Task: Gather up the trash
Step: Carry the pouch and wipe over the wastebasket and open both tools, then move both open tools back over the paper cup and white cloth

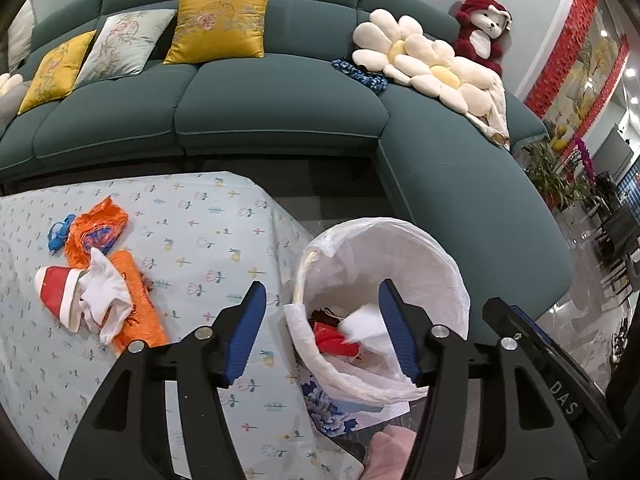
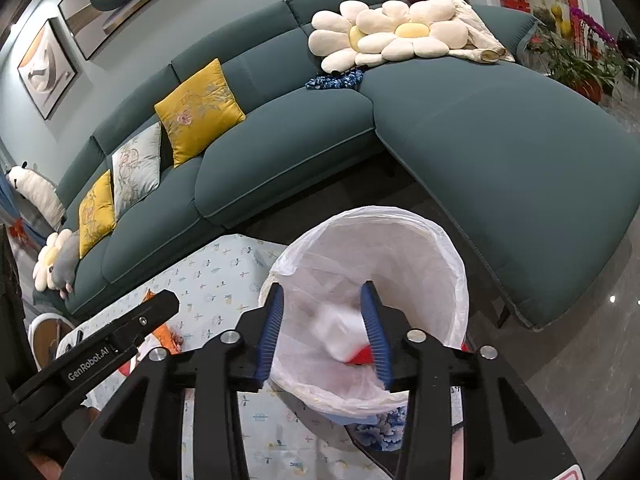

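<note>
Hovering over the bin, the left claw [image 1: 322,332] had its blue ribbed pads spread wide w/ nothing between them; one pad sat above the counter edge, the other above the bin's mouth. The right claw [image 2: 324,336] was likewise wide open and empty, both pads framing the bin's inside from above.

Below them stood the round waste bin lined w/ a thin white plastic bag [image 1: 420,248], its liner folded over the rim. Inside lay crumpled white tissue [image 1: 360,324] and a red scrap [image 1: 332,338], blurred in the right wrist view, so can't tell if they were at rest. The bin stood just beside the corner of the counter, which was covered w/ a pale blue floral-print cloth [image 1: 208,224].

More trash sat on the counter, well apart from the bin, at the left: a crinkled orange foil wrapper [image 1: 100,232], a small blue plastic piece [image 1: 60,232] touching its left edge, a red-and-white striped paper cup on its side [image 1: 58,292], a wad of white tissue [image 1: 106,292] resting against the cup, and a flat orange packet [image 1: 140,308] partly under the tissue.

Behind it all ran a dark teal L-shaped sofa [image 1: 280,108] w/ yellow and grey embroidered cushions [image 1: 220,24], cream flower-shaped plush pillows [image 1: 420,60] and a dark red plush bear [image 1: 482,28].
</note>
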Demonstrator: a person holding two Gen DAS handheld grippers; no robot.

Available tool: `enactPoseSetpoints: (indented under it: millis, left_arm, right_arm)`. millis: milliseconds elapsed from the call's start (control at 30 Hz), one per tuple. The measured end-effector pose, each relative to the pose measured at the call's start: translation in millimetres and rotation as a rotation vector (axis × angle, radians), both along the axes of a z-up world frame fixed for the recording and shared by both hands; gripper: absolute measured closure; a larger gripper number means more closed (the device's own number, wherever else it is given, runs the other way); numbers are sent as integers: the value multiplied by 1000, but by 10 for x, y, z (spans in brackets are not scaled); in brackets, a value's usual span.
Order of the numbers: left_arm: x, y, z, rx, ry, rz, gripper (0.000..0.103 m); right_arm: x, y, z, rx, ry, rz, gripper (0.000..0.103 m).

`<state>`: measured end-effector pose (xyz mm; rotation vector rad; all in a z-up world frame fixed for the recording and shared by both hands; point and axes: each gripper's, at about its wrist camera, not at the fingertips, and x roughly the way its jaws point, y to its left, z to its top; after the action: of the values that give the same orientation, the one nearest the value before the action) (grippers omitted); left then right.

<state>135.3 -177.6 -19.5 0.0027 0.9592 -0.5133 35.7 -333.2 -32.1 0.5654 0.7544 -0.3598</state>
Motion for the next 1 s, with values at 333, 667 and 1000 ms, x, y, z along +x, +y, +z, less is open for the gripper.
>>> enactPoseSetpoints:
  millis: [333,667,1000]
  left_arm:
    - [-11,288,10,-2,4,51,44]
    - [0,745,42,-6,-2,124,43]
    - [42,1199,73,-15,-4,208,39]
  right_arm:
    - [41,271,124,-16,-5,39,56]
    - [137,674,202,-27,-2,105,55]
    - [275,1154,264,-42,8,185,54]
